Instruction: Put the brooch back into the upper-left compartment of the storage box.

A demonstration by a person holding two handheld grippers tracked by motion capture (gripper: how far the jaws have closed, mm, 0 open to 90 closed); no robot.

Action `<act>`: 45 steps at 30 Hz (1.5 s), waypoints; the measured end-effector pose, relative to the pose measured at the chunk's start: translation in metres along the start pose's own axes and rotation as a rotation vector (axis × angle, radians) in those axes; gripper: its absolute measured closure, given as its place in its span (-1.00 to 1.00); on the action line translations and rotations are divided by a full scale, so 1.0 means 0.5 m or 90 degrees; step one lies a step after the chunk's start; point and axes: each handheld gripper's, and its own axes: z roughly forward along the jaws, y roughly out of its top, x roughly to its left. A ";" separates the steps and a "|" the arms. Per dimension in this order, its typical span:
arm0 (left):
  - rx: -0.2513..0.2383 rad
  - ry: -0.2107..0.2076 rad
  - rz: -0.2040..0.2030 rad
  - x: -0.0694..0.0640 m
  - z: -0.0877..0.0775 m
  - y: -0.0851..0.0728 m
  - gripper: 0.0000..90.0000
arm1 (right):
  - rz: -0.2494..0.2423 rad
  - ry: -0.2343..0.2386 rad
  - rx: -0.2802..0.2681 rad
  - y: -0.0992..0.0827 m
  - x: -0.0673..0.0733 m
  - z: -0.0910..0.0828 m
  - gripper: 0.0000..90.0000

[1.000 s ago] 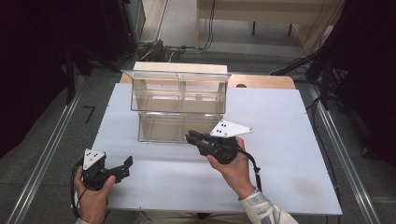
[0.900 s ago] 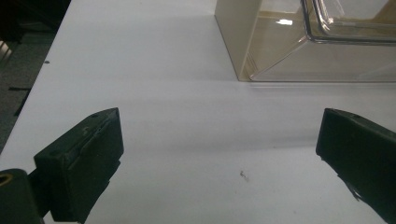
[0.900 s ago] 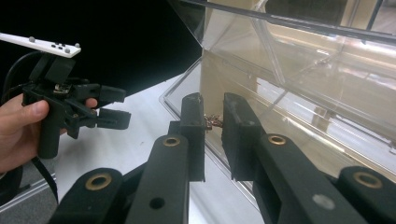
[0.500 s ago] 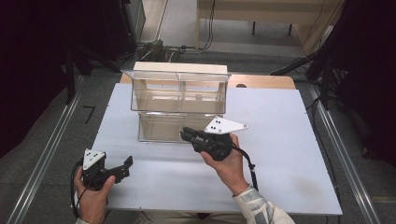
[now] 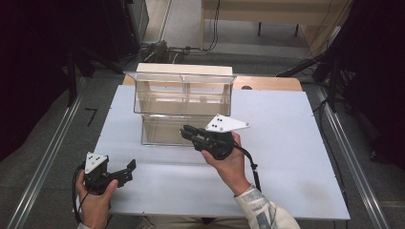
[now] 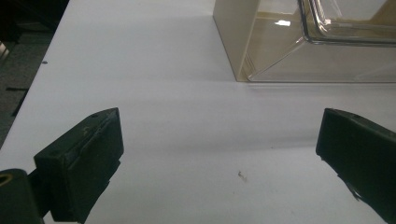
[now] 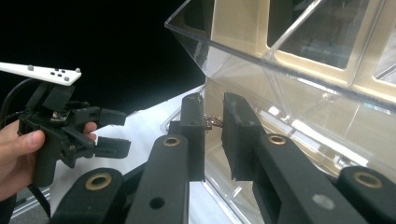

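The right tongs (image 7: 212,123), at frame centre, are clamping a small chain (image 7: 212,122) beside the clear organizer (image 5: 184,102); it could be slipping out. The left tongs (image 6: 219,154) are standing apart over the tabletop (image 5: 286,143).

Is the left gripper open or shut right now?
Open. In its own view the left gripper's two jaws stand far apart with bare table between them, holding nothing.

Glossy clear plastic organizer (image 5: 184,95) on a smooth matt white tabletop (image 5: 286,124); matt black claws.
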 end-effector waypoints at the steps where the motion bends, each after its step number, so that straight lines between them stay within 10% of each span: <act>1: 0.000 -0.001 0.000 0.000 0.000 0.000 -0.97 | -0.002 -0.001 -0.001 0.005 0.000 0.002 0.71; 45: -0.002 -0.005 0.001 0.000 -0.001 0.000 -0.97 | 0.006 -0.014 -0.039 0.055 -0.014 0.040 0.71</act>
